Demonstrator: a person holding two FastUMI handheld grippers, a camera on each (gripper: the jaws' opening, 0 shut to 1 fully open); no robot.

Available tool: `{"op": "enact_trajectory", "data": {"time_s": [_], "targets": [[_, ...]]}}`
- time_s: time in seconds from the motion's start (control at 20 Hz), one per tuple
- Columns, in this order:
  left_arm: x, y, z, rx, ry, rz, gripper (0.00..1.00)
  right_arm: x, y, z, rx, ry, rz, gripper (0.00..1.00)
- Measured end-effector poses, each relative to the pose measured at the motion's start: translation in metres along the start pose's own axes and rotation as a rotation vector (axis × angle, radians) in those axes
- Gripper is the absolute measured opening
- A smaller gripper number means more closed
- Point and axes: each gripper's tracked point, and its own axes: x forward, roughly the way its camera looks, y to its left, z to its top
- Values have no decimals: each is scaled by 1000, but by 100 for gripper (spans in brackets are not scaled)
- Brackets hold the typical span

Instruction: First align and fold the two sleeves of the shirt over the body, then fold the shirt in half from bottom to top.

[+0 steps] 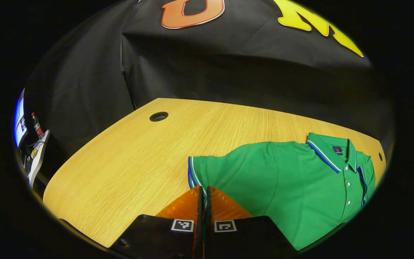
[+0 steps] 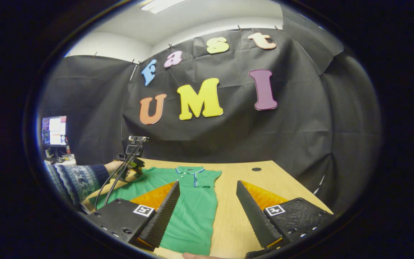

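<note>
A green polo shirt point(image 1: 293, 187) with blue-and-white trim lies flat on the wooden table point(image 1: 138, 151), collar point(image 1: 331, 151) to the far right in the left gripper view. My left gripper point(image 1: 203, 189) is shut at the lower edge of one short sleeve point(image 1: 199, 169), the cuff pinched between its fingers. In the right gripper view the shirt point(image 2: 192, 212) runs lengthwise away from me, collar at the far end. My right gripper point(image 2: 207, 182) hangs open above the shirt's right side and the bare table point(image 2: 264, 180). Farther left, a hand holds the left gripper point(image 2: 133, 167) over the other sleeve.
A round cable hole point(image 1: 158, 116) sits near the table's far edge, and a second cable hole point(image 2: 256, 169) shows in the right gripper view. A patterned sleeve point(image 2: 77, 180) reaches in from the left. A monitor point(image 2: 53, 130) and a bottle point(image 1: 36, 125) stand beyond the table's left end.
</note>
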Motion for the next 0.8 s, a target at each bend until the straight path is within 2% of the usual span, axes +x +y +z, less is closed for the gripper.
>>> {"op": "enact_trajectory", "data": {"time_s": [0.15,0.2,0.55,0.8], "targets": [[-11,-5,18,14,-36,-10,7,0,1,-1,3,0,2,100],[-14,-9,21,22,-41,-14,7,1,1,0,1,-1,3,96],[-35,-53,37,62,-64,-54,8,1,0,0,-18,-10,-8,96],[-45,-86,42,141,-79,-62,8,-2,-9,-10,-12,11,-33,96]]}}
